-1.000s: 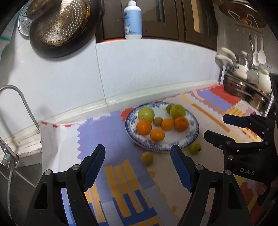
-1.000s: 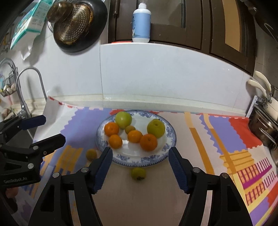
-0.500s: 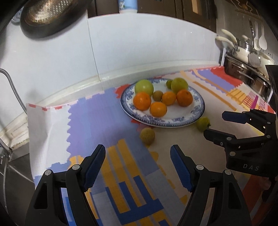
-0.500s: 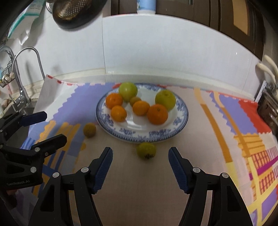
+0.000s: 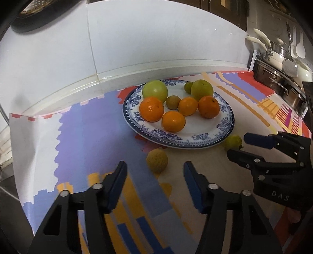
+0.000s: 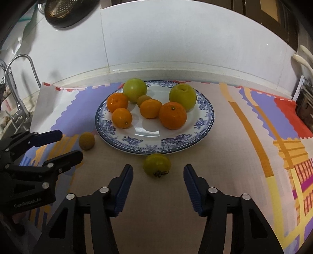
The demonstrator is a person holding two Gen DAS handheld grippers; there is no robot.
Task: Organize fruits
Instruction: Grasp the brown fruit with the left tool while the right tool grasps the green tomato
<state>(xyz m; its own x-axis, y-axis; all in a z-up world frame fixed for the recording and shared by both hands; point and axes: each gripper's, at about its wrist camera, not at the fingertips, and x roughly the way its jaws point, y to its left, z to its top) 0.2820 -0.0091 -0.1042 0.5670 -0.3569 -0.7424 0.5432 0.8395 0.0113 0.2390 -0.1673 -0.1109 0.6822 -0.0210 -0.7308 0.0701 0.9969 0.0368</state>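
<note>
A blue-rimmed white plate (image 5: 207,141) (image 6: 203,134) holds several oranges, two green apples and small fruits. A yellow-brown small fruit (image 5: 157,160) (image 6: 86,140) lies on the cloth just off the plate's near left edge. A small green fruit (image 6: 157,164) (image 5: 232,142) lies off the plate's front edge. My left gripper (image 5: 154,172) is open and empty, just short of the yellow-brown fruit. My right gripper (image 6: 158,175) is open and empty, just short of the green fruit. Each gripper shows in the other's view, the right one (image 5: 239,145), the left one (image 6: 68,145).
A colourful patterned cloth (image 5: 82,136) covers the counter. A white tiled wall (image 6: 176,43) runs behind the plate. A sink tap (image 6: 17,78) stands at the left. Metal pots (image 5: 279,84) and hanging utensils stand at the right. A colander hangs on the wall (image 6: 64,11).
Both grippers have moved forward and down toward the counter. The two loose fruits now lie close in front of the open fingers. The fruits have not moved.
</note>
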